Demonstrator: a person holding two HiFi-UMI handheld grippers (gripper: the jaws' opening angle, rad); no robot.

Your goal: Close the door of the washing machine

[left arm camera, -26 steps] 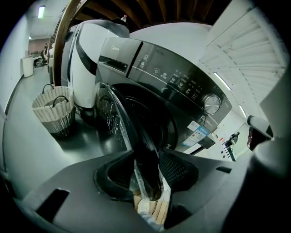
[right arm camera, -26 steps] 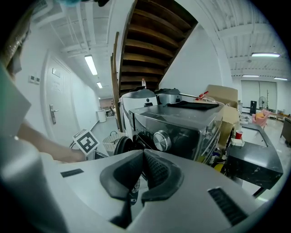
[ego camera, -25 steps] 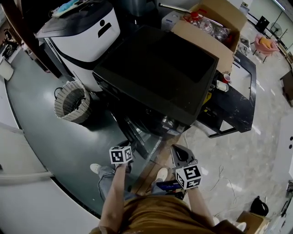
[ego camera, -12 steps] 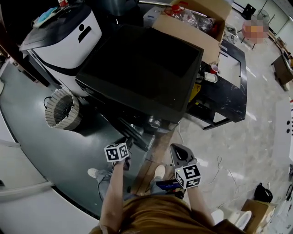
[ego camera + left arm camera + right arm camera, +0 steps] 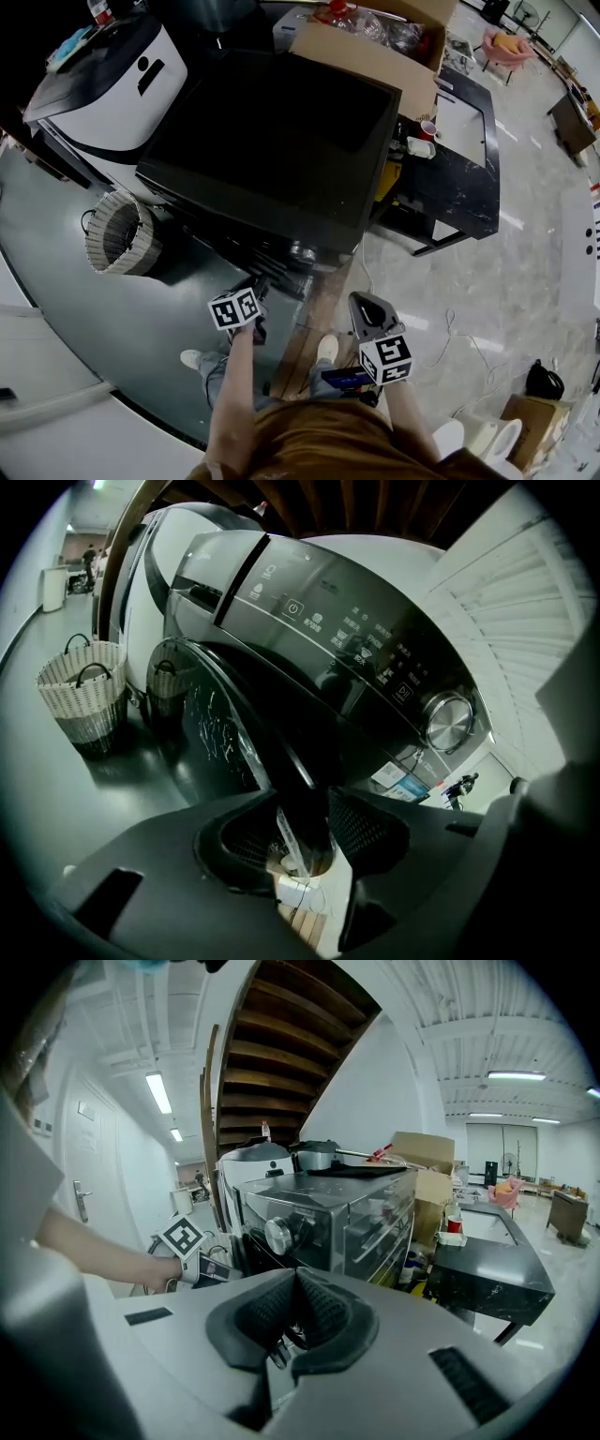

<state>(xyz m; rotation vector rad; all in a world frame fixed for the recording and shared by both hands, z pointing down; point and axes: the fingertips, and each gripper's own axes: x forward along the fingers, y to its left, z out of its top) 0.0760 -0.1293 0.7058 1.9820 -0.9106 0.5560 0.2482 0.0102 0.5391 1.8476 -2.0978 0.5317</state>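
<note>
Washing machine (image 5: 272,141) sits mid-room, dark top up, front w/ the dial (image 5: 448,719) facing the person. Its door (image 5: 234,733) hangs ajar off that front, low down. In the left gripper view it's seen nearly edge-on. The rim runs from upper left by the control panel down and right into the tool, and the glossy face is turned toward the wicker basket (image 5: 82,691). The free edge points out at the person, not at the machine.

Left gripper (image 5: 300,803) has its jaws spread wide, door rim standing between them. There's a gap on the left pad's side, so no pinch. Right gripper (image 5: 295,1283) is held back, aimed at the machine's front, pads pressed together on nothing.

Vs. a sec ago, the door sticks out less and lies closer in under the front edge. The left gripper has gone in w/ it.
</note>
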